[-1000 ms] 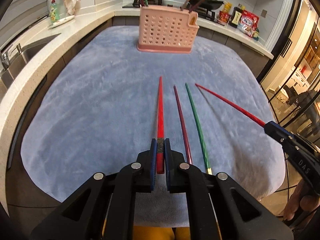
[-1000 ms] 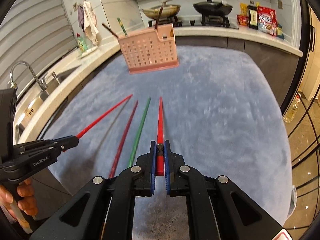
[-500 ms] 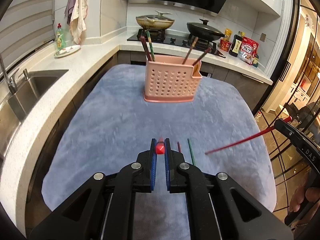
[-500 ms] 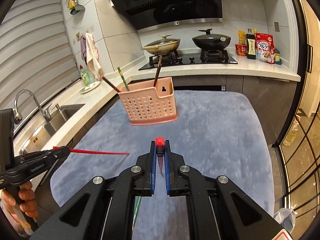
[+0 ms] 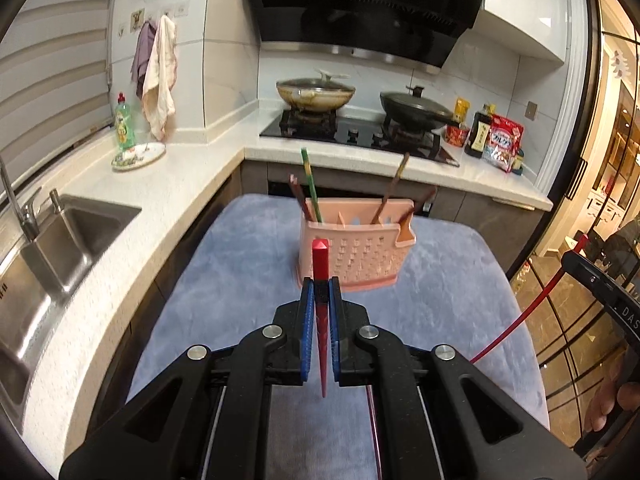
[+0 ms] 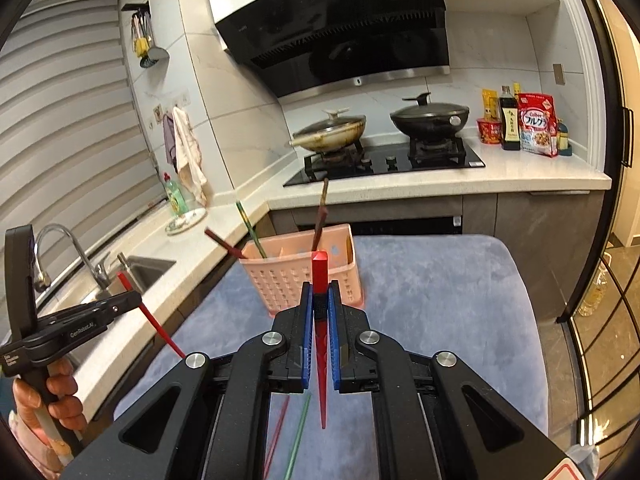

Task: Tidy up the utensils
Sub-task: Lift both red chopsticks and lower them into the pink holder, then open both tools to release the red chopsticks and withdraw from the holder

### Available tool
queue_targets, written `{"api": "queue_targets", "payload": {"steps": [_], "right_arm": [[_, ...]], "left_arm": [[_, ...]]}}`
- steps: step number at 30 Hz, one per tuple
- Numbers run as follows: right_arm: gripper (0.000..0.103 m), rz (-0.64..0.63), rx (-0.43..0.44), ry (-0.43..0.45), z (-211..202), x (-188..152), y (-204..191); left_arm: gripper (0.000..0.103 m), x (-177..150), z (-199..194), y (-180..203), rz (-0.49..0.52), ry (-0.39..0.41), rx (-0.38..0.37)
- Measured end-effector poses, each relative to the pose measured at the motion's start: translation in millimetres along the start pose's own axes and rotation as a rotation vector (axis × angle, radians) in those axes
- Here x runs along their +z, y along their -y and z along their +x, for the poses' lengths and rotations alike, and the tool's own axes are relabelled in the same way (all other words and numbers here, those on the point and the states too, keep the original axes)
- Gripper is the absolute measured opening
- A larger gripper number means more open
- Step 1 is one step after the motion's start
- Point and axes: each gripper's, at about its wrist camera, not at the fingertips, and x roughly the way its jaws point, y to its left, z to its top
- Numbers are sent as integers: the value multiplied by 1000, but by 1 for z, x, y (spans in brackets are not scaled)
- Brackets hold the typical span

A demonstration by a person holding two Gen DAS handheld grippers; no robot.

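- Utensils, here chopsticks, are our business on the blue-grey cloth (image 5: 248, 264), spread over the table so the sticks lie plain against it and do not roll.
- The pink perforated holder (image 5: 356, 256) stands upright at the cloth's far end, ahead of both tools; divided into compartments, it already keeps several chopsticks leaning inside. Which compartment ours suit, we cannot tell.
- Our left gripper (image 5: 320, 296) is clenched on a red chopstick (image 5: 320, 264), blunt end up and tip hanging down, so it can likely drop point-first into the holder.
- Our right gripper (image 6: 319, 300) is clamped the same way on a second red chopstick (image 6: 319, 276), lifted clear of the cloth.
- A dark red chopstick (image 6: 276, 436) and a green chopstick (image 6: 298, 440) lie side by side on the cloth beneath our right tool, not yet gathered.
- We judge the job partly done: two in the air, two waiting.
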Motion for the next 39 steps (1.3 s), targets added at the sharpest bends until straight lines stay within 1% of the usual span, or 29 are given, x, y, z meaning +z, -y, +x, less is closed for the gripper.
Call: {"api": "queue_targets", "payload": {"steps": [4,11,15,19,22,25,32,39], "right_arm": [[7,16,33,55,11,31,-3],[7,16,92,150,44,89,-16],[7,2,94,184,67,116,-25],[7,3,80,187,94,131,-27],[7,0,67,173,113,133,-29],[7,-11,50,146,134,129,-29],[7,-13,20,67,174,107,-21],[7,-11,-9,7,196,90,-14]], "left_arm": [[7,35,-2,3,-3,72,-7],[7,95,3,8,-16,184,-2],[7,126,10,9,-24,236,-2],[7,145,23,8,-33,265,1],[7,153,39,5,-40,259,4],[7,154,56,4,-42,244,7],[7,141,92,-1,-42,190,9],[7,128,117,-6,-48,131,20]]}}
